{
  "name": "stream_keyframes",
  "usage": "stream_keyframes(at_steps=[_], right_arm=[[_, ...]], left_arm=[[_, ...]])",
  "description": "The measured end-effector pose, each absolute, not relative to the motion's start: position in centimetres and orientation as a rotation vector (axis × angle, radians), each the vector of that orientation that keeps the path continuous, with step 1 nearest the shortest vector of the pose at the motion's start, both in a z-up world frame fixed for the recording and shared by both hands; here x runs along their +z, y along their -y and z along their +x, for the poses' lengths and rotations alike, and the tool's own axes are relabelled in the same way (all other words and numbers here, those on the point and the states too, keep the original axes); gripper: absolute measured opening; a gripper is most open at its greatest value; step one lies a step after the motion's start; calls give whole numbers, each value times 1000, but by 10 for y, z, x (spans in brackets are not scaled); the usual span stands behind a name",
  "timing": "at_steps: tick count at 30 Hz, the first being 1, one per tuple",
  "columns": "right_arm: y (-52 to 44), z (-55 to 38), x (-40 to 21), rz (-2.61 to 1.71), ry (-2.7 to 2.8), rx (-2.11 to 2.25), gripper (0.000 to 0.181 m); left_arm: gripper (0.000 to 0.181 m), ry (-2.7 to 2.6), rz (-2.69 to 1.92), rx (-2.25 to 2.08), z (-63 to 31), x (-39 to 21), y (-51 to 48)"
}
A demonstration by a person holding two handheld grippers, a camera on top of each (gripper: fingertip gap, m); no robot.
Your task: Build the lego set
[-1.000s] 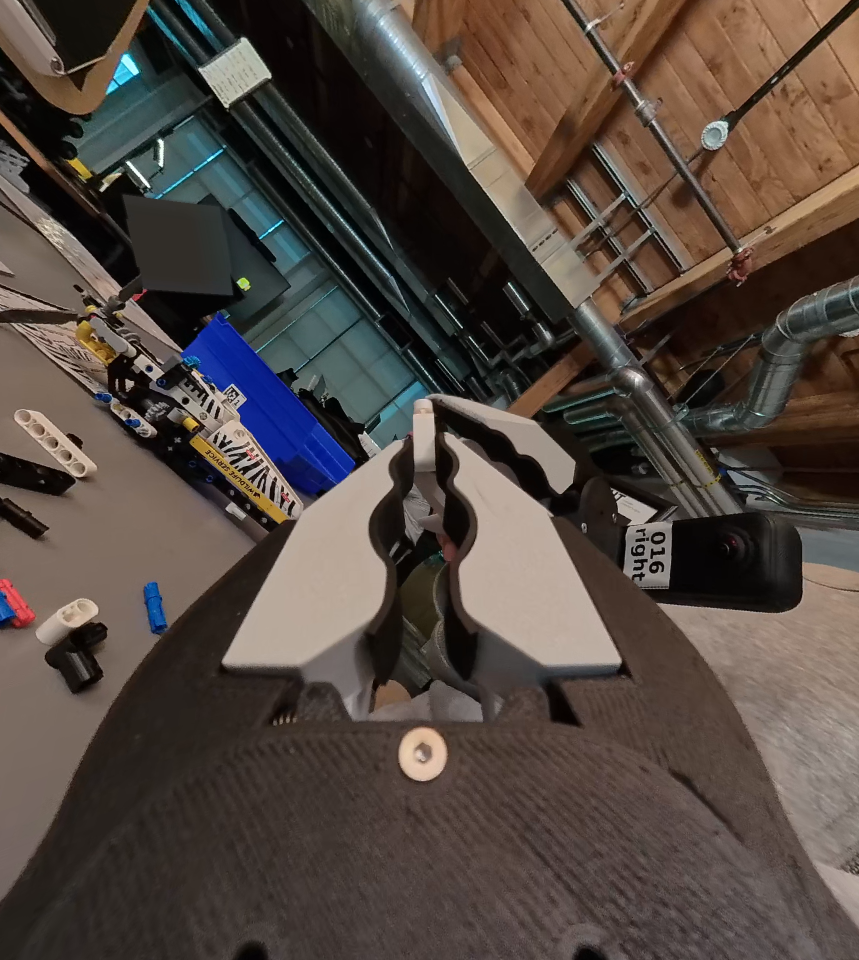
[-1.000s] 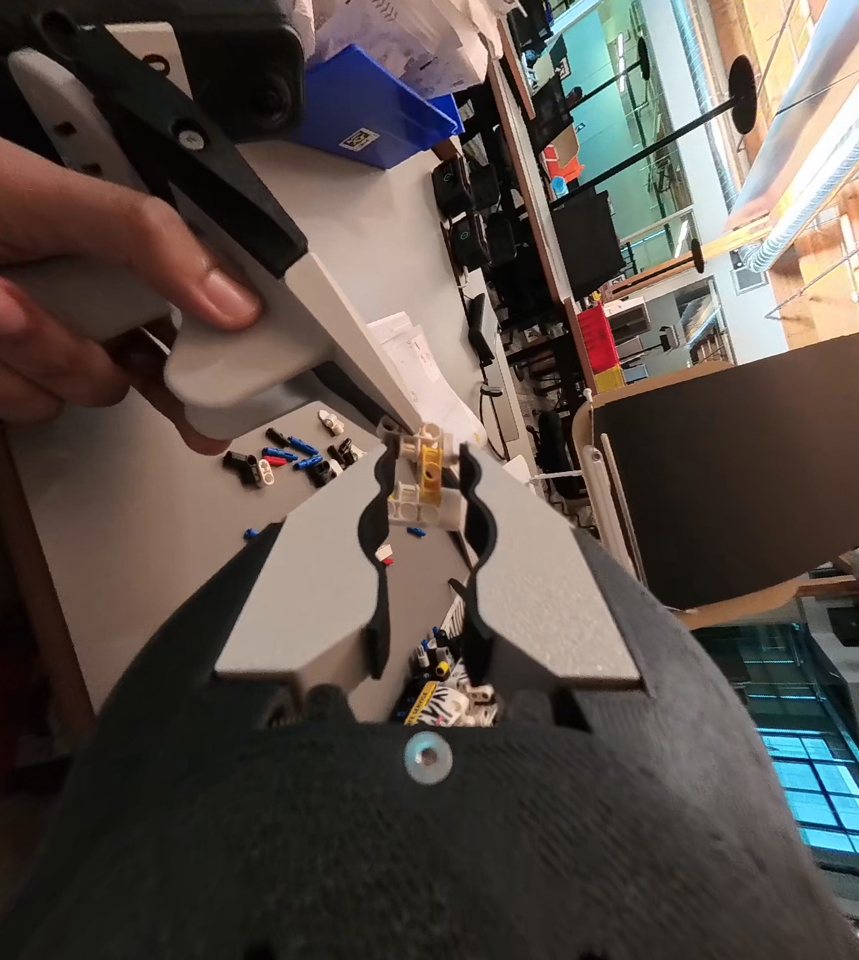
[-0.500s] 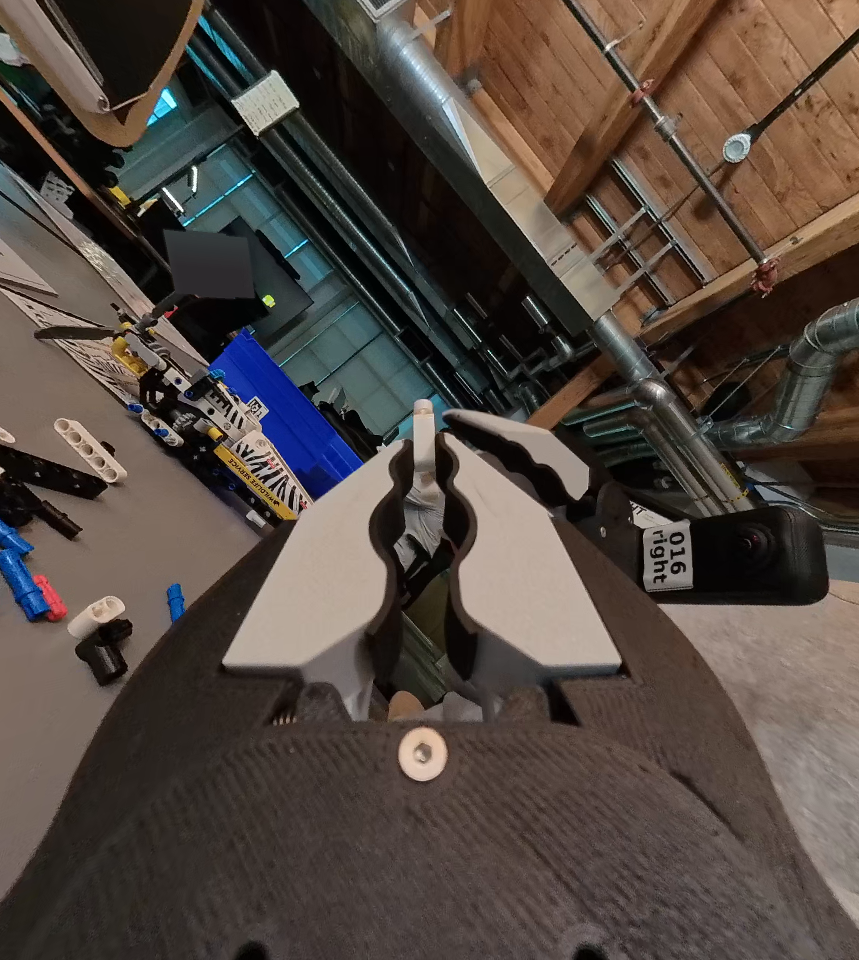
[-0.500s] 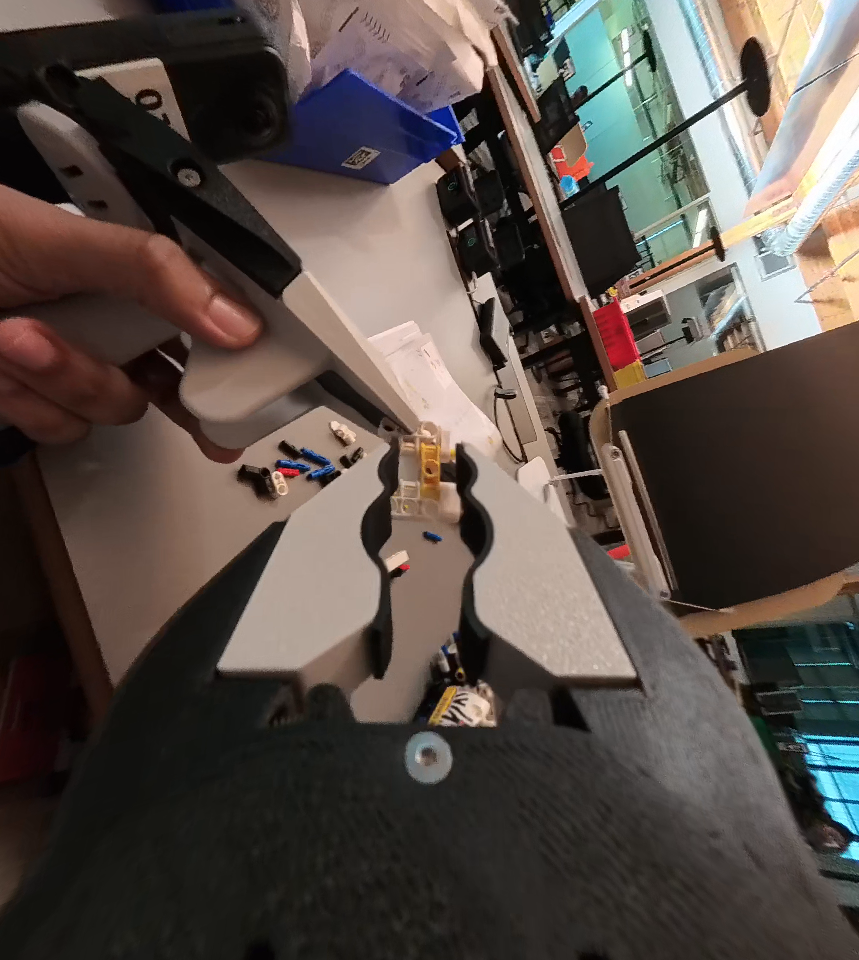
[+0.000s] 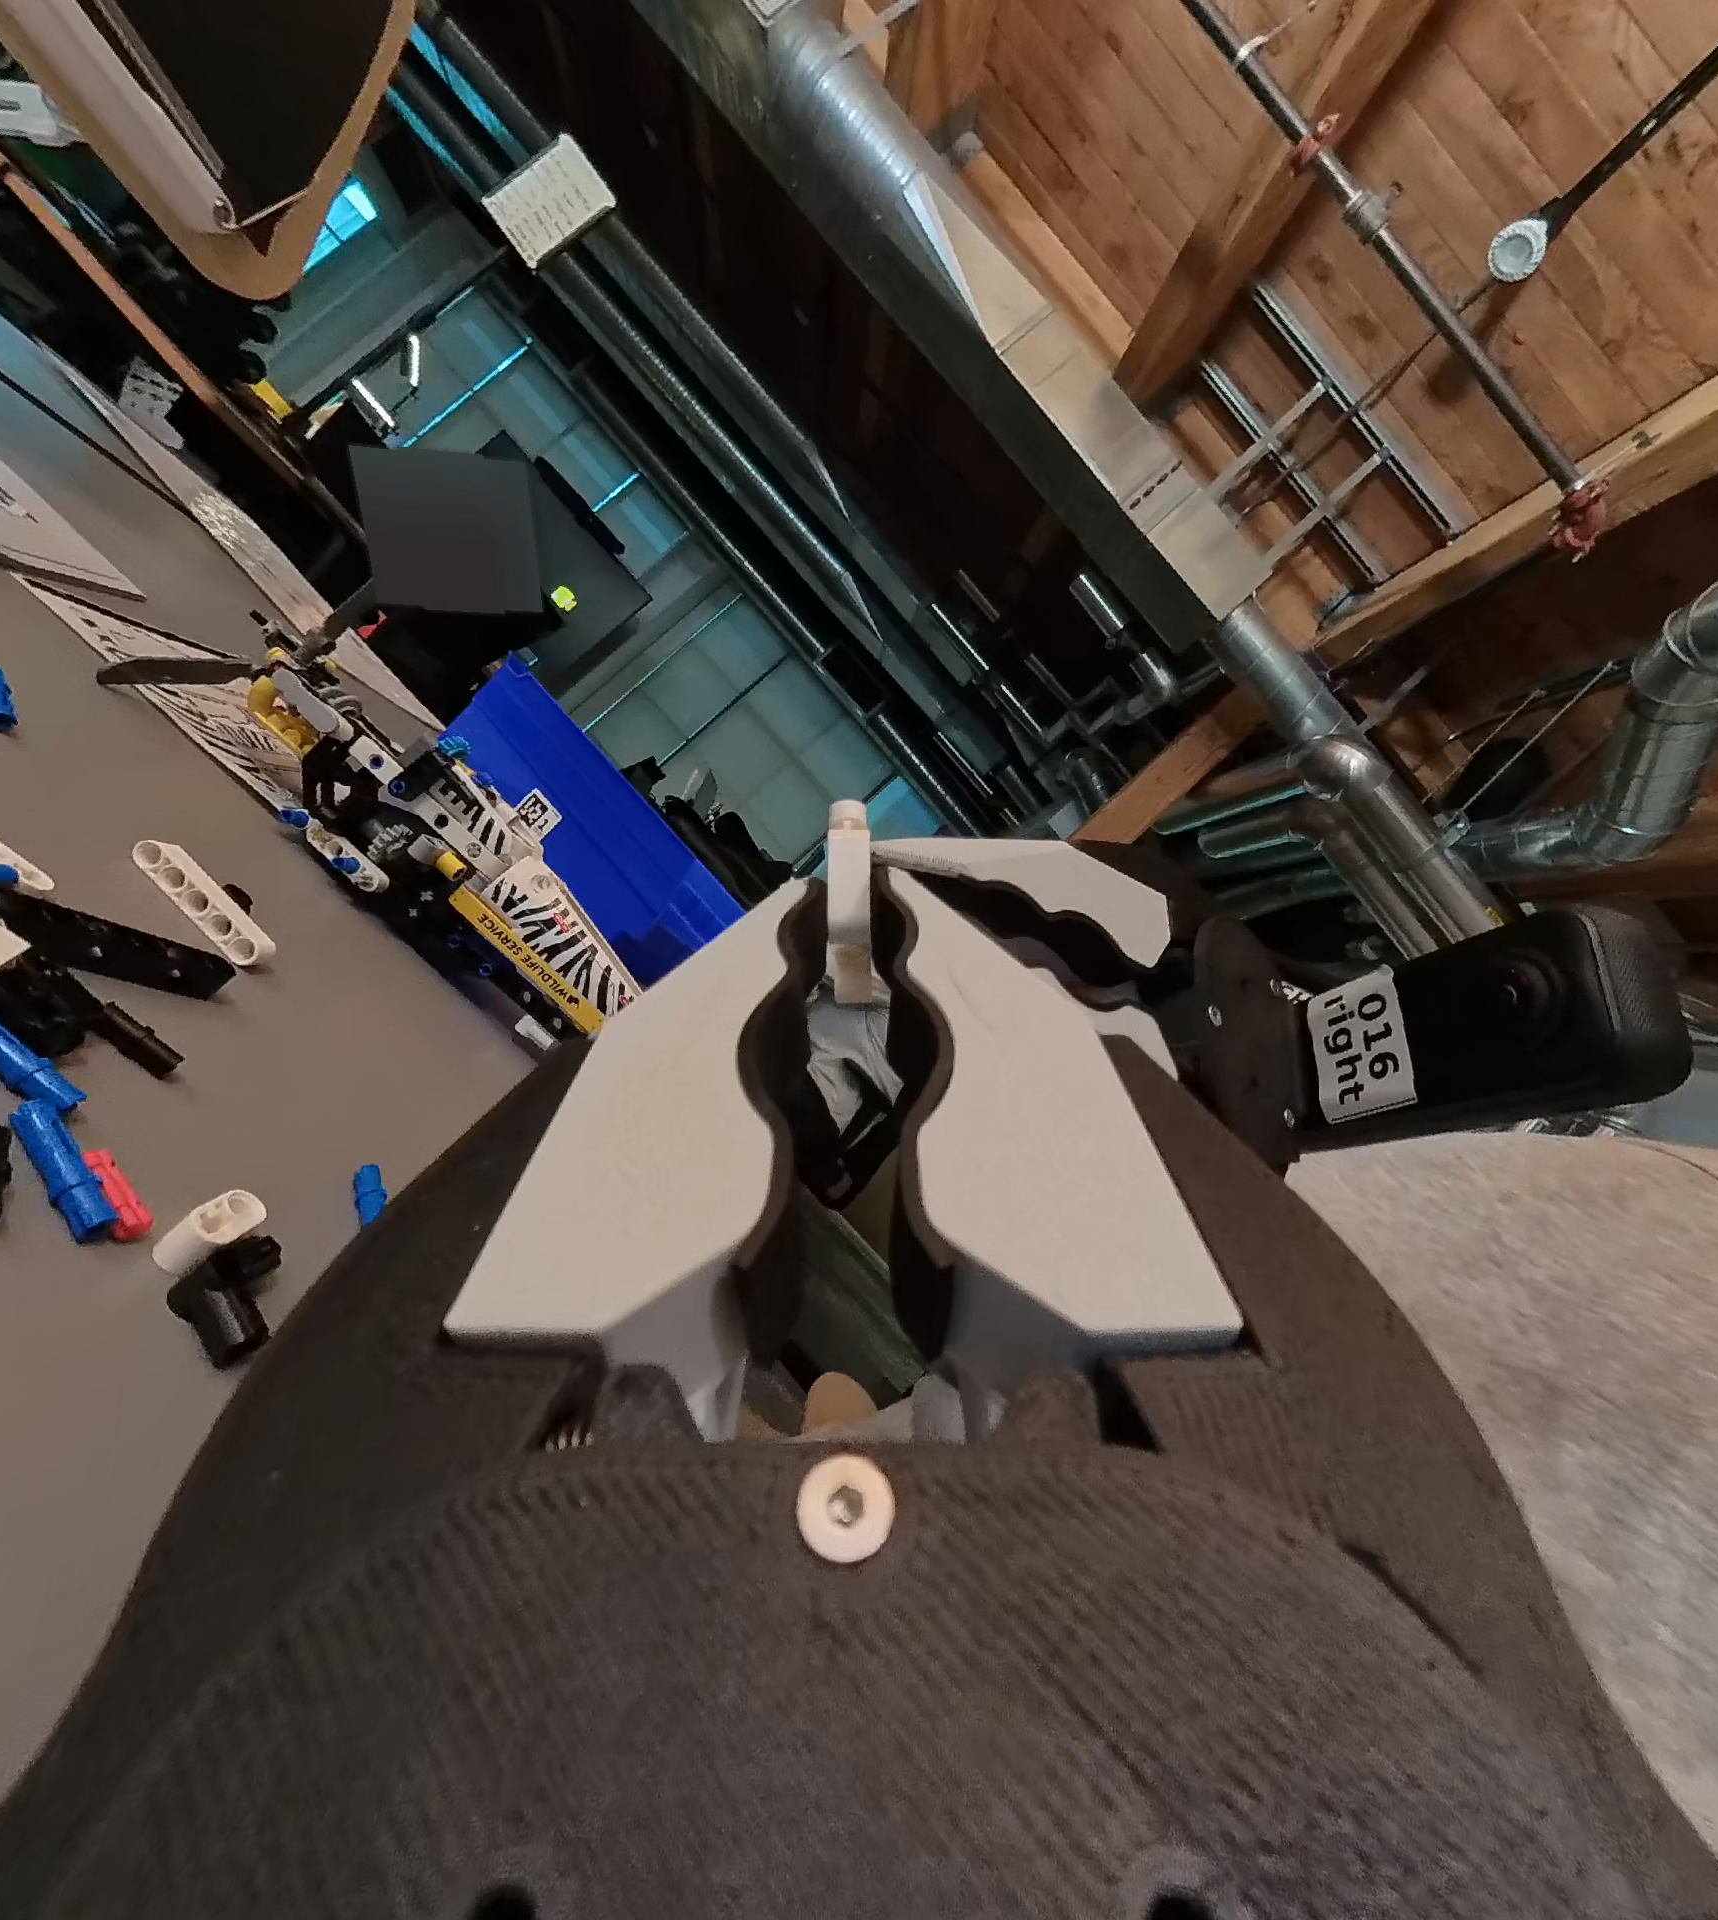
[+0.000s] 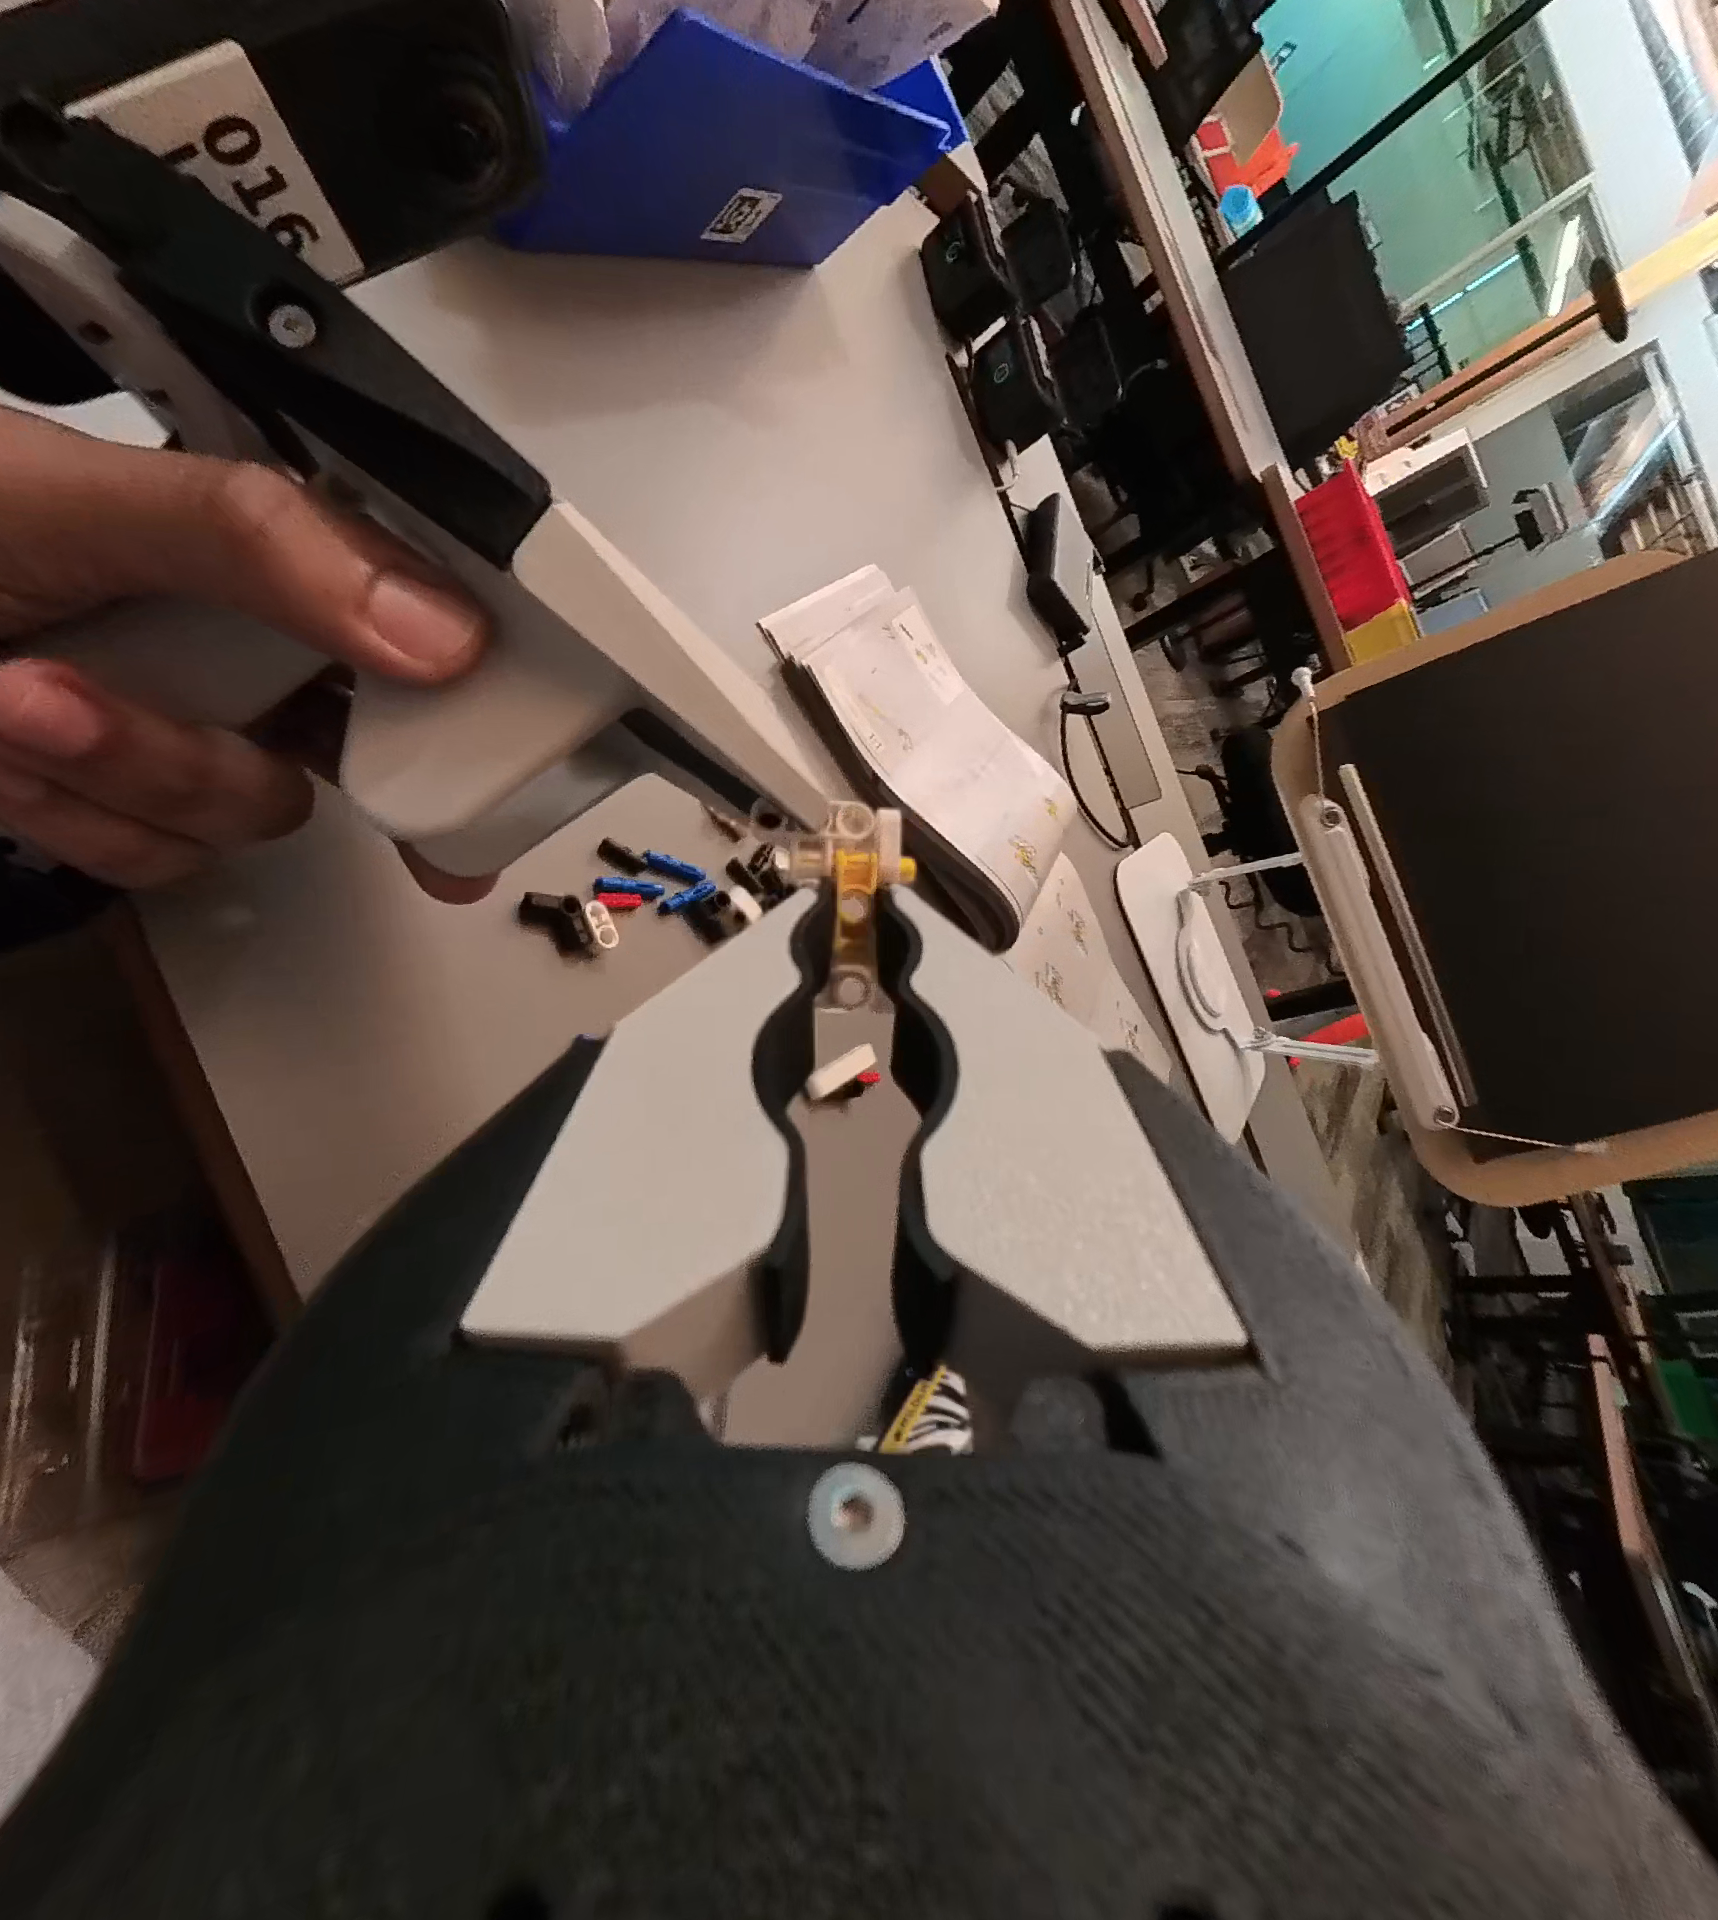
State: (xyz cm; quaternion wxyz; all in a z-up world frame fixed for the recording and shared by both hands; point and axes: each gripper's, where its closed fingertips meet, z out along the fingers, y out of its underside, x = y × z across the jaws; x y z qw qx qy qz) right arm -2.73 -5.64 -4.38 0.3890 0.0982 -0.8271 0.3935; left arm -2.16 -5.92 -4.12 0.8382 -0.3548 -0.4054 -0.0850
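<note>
lego sub-assembly (image 5: pixel 847 902), left wrist view: a small white piece is clamped at the tips of the left gripper (image 5: pixel 847 914), held in the air above the grey table (image 5: pixel 335 1049); the part-built model (image 5: pixel 439 831) stands well apart. judged light, rigid, smooth.

right wrist view: the right gripper (image 6: pixel 850 935) is clenched on the yellow beam (image 6: pixel 852 904). grip flat faces; pin joints may separate.

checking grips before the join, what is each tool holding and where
Left tool pinches a small white piece by its lower end; right tool clamps the yellow-and-white assembly by its yellow stem.
</note>
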Motion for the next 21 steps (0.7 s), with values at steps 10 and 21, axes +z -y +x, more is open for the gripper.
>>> stream_keyframes(at_steps=[10, 21], right_arm=[[58, -23, -49, 264, 2148, 1015, 19], [59, -25, -46, 223, 2153, 1050, 14]], left_arm=[[7, 863, -748, -180, -22, -42, 60], [7, 862, -736, -204, -22, -42, 59]])
